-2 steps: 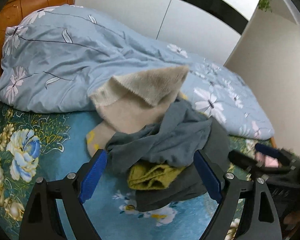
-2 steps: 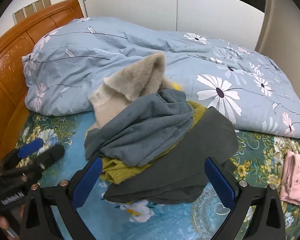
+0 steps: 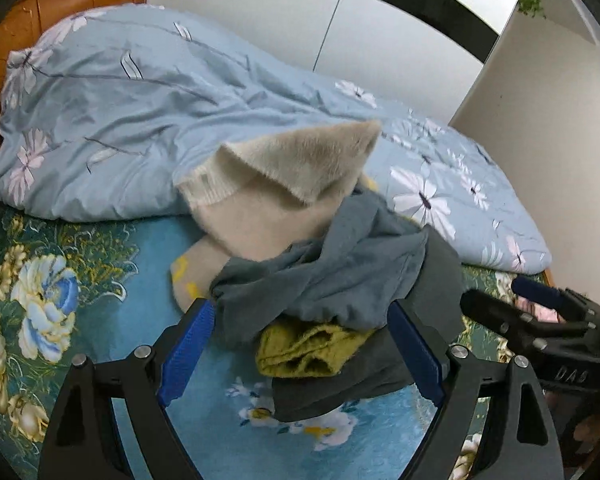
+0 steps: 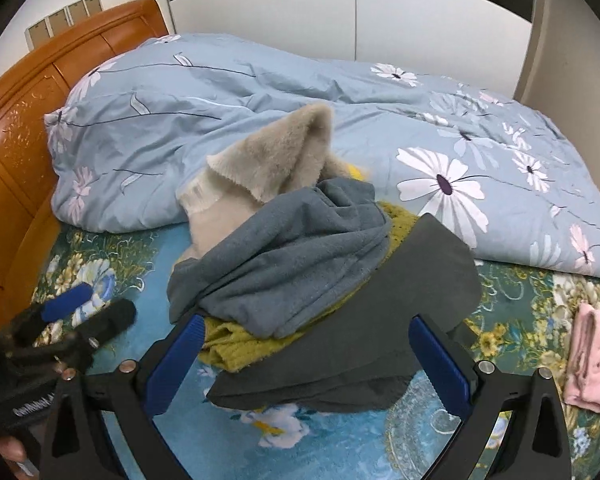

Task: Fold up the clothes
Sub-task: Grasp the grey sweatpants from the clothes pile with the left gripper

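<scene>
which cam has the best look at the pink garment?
Right wrist. The pink garment lies in full view on the floral bedsheet, apart from the clothes pile. In the left wrist view only a sliver shows behind the right gripper.

Fuzzy beige garment, matt grey cloth, knitted mustard piece, glossy wooden headboard.

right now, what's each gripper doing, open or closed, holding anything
Left gripper: open, holding nothing, poised in front of the clothes pile.
Right gripper: open, holding nothing, facing the same pile.
</scene>
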Tool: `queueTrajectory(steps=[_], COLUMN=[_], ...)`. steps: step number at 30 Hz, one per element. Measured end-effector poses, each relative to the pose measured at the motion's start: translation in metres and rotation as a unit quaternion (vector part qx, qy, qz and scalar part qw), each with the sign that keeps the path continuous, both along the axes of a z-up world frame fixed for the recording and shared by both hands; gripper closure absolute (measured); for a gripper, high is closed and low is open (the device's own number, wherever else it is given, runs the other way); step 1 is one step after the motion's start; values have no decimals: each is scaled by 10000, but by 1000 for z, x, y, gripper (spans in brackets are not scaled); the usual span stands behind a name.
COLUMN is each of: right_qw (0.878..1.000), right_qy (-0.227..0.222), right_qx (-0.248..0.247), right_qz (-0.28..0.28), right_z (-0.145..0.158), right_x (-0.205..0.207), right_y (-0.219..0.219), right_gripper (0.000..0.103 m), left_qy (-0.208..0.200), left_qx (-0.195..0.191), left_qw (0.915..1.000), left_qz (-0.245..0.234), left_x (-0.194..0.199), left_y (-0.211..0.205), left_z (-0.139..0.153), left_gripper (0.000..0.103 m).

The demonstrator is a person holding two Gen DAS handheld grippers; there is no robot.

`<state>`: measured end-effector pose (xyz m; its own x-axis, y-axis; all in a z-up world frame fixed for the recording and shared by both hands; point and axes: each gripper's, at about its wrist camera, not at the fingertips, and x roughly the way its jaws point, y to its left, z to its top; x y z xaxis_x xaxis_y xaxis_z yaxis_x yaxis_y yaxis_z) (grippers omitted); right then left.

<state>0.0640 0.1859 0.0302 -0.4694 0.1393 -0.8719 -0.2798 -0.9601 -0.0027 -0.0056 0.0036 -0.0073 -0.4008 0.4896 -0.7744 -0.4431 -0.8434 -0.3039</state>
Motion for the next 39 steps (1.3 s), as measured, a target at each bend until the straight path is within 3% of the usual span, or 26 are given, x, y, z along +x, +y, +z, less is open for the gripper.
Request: queueTrajectory(steps=[3,11,16,20,26,27,28,29,30,32,35,39], right_qw=[9999,9989,9959,9928,9864,9852,9841,9830,9823,9820,9810,9799], right_qy=[-64,-233,-480,-749,-797,-832,-867,-903,-928,-937,-920,-838], right_qx=[-101,-370,-734,-690,-820,-840,-842,-843,-841,-823,-840,-909], right_qz=[-43,-158,-233,-637,-1184,-1243,-1305,-1359,-1390,-1418,-1487,-1566], right_z=[-9,-34,-50,-52,-46,-45,-43,-41,-39,-35,-26,-13], right_x=[-3,-12,-15,-5,33,40,48,56,64,78,100,119], right_y=[7,26,40,57,82,85,86,87,88,90,91,92], right_gripper=[0,0,0,0,0,0,0,0,0,0,0,0], left_qy=[-126,-592,-495,-526,-503,-511,-519,-527,-523,-393,61,378], left_qx=[-6,-130,-258,-227,-696,-857,-1017,-1176,-1195,-1149,-717,-78], left_qw=[9999,9982,9984,9980,9949,9932,9912,9889,9887,9901,9927,9927], left_qz=[5,-30,-133,-255,-524,-598,-671,-744,-733,-706,-966,-1147], left_x=[-6,-19,-28,-44,-72,-73,-74,-75,-73,-65,-32,6], left_y=[4,19,33,49,99,107,116,124,125,125,119,107], left_z=[-8,-31,-39,-42,-52,-55,-58,-60,-58,-50,-13,43], left_gripper=[5,5,5,5,7,24,63,88,100,100,100,100])
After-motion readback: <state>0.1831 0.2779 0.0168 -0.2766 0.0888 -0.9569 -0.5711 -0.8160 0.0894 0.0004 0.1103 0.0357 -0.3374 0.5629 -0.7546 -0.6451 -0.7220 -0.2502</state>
